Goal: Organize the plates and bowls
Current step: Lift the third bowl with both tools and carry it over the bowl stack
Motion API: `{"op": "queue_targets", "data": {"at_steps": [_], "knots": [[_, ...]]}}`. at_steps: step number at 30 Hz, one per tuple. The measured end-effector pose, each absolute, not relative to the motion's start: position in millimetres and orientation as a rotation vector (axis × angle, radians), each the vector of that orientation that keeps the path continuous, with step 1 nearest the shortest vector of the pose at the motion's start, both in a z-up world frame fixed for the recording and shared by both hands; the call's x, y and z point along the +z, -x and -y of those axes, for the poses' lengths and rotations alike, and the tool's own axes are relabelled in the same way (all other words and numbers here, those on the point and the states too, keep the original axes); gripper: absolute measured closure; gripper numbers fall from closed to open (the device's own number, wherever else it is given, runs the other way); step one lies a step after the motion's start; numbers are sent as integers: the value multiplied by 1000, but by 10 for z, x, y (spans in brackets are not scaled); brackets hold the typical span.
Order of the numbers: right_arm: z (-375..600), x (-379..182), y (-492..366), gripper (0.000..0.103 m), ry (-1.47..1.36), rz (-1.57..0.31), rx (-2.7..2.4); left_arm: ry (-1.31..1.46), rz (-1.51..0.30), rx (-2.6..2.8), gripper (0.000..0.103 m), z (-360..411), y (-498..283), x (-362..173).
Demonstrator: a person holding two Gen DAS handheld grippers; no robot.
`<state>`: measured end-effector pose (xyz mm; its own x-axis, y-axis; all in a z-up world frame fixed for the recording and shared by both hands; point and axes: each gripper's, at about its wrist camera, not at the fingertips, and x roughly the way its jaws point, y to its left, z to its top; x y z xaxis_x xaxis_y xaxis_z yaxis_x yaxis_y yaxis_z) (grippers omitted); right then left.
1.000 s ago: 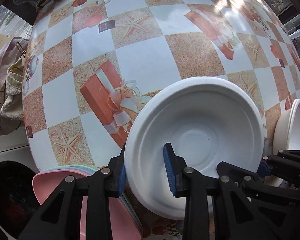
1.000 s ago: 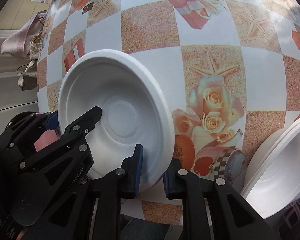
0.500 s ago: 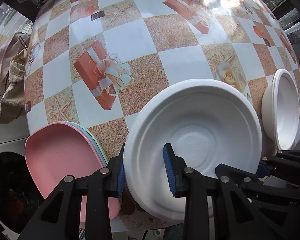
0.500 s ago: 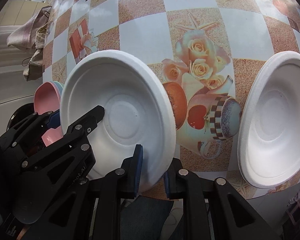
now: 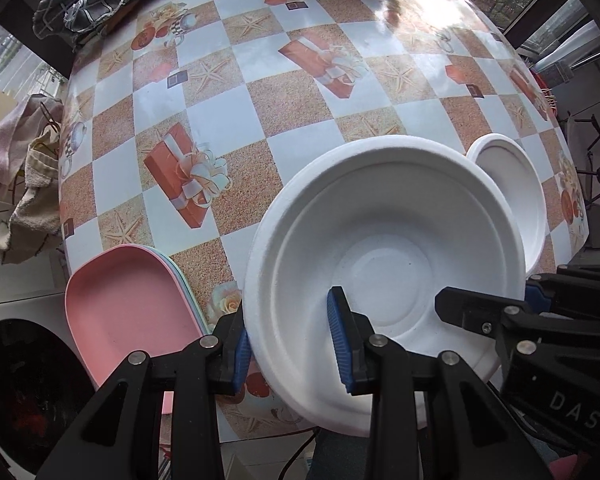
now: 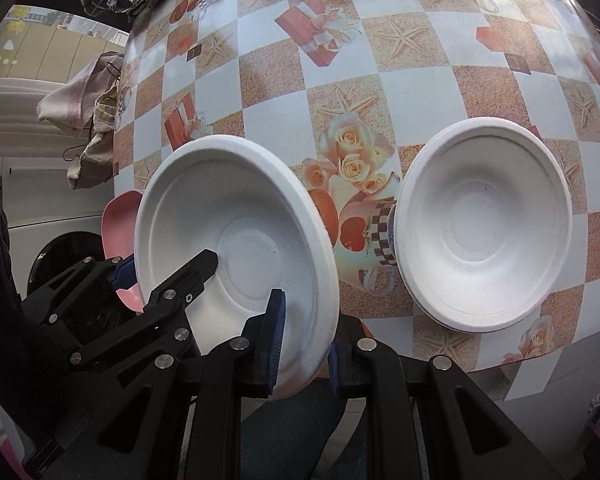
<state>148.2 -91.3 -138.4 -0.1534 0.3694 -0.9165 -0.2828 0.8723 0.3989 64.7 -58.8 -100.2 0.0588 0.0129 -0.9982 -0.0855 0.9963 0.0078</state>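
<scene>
While both the left claw (image 5: 290, 344) and the right claw (image 6: 305, 336) pinch the white moulded-pulp bowl (image 5: 384, 276) above the table (image 5: 236, 116), the carry is under way; next, nest it squarely into the second white bowl (image 6: 484, 226) at the right.

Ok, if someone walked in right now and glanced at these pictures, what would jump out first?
The white paper bowl held off the table, near its front edge, with the left hand-held gripper and the right hand-held gripper each clamped on its rim. Next, a second white paper bowl sitting to its right on the checkered tablecloth, and a stack of pastel plates, pink on top, at the left.
</scene>
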Motion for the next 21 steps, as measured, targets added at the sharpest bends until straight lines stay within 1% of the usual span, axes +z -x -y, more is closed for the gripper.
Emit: {"op": "queue_targets", "data": {"at_steps": [10, 21], "knots": [[1318, -1213, -1497, 82, -163, -1580, 488, -28, -1467, -23, 66, 821, -778, -934], [1840, -1071, -1507, 82, -287, -1518, 388, -118, -1443, -128, 66, 1269, -957, -810]]}}
